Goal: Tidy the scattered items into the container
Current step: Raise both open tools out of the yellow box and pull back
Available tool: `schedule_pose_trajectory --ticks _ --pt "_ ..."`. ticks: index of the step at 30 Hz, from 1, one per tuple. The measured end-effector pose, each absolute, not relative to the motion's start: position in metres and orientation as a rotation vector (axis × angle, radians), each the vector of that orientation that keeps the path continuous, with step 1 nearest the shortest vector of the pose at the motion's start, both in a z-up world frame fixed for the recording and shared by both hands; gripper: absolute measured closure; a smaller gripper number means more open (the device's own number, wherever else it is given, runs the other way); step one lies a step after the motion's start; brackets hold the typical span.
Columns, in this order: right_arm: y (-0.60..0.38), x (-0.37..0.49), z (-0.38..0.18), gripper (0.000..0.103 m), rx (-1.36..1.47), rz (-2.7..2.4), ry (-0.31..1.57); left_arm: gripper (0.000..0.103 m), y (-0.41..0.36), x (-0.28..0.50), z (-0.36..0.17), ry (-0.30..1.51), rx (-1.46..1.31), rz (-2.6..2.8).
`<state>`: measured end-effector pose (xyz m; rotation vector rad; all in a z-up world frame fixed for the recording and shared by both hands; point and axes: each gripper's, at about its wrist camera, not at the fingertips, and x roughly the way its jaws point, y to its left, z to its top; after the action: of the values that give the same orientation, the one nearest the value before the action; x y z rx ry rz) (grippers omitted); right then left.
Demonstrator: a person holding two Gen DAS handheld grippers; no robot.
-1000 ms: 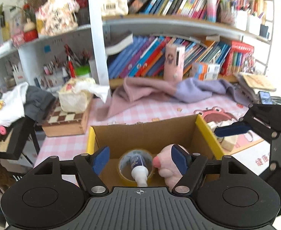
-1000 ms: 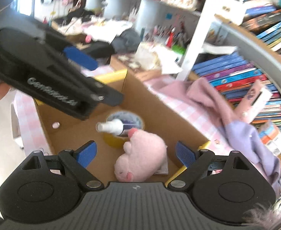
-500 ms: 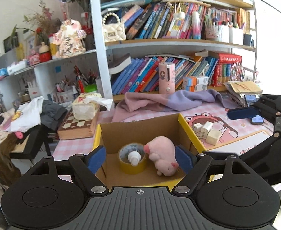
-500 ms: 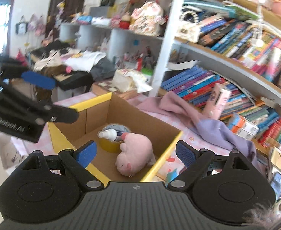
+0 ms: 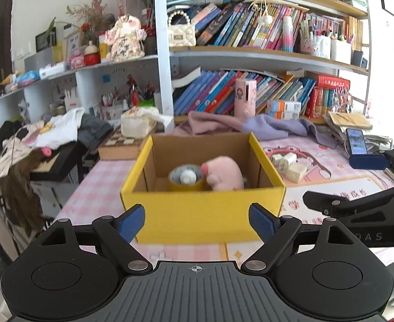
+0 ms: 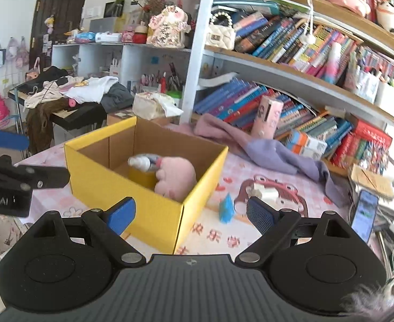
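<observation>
Near the desk's front edge, the yellow box (image 5: 202,214) holds a pink plush (image 5: 225,173), tape roll (image 5: 186,185) and bottle (image 5: 187,178), while both empty tongs, left (image 5: 197,221) and right (image 6: 187,214), have pulled back with jaws apart, suggesting tidying is nearly finished.

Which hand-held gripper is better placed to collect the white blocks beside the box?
Right: the right hand-held gripper is open, and the white blocks lie just ahead of it, right of the yellow box.

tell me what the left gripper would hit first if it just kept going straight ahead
Probably the yellow box: its front wall sits directly ahead between the open fingers of the left gripper, before the pink plush inside. Depth is uncertain.
</observation>
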<state>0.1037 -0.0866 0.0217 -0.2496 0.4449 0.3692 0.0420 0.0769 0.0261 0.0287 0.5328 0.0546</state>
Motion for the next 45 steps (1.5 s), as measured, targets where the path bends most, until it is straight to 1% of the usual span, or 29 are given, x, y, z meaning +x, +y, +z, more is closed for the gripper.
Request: schedule_pose_trajectory --ticks 9,14,35,37,40,45 --pt "-0.096 0.074 0.005 0.013 -0.192 0.318 0.487 0.016 0.071 0.014 0.009 0.559 -0.006 0.1" --pt "-0.099 0.067 -0.001 0.013 -0.176 0.306 0.523 0.016 0.066 0.006 0.0 0.601 0.032 0.09" --pt "-0.11 0.053 -0.015 0.013 -0.186 0.3 0.65 0.016 0.061 0.003 -0.019 0.707 -0.064 0.039" --pt "-0.113 0.052 -0.016 0.012 -0.188 0.293 0.656 0.015 0.06 0.004 -0.02 0.714 -0.081 0.03" --pt "-0.118 0.051 -0.017 0.012 -0.186 0.276 0.663 0.011 0.057 0.005 -0.021 0.713 -0.089 0.027" --pt "-0.13 0.051 -0.019 0.012 -0.171 0.242 0.678 0.01 0.046 0.008 -0.021 0.716 -0.071 -0.014"
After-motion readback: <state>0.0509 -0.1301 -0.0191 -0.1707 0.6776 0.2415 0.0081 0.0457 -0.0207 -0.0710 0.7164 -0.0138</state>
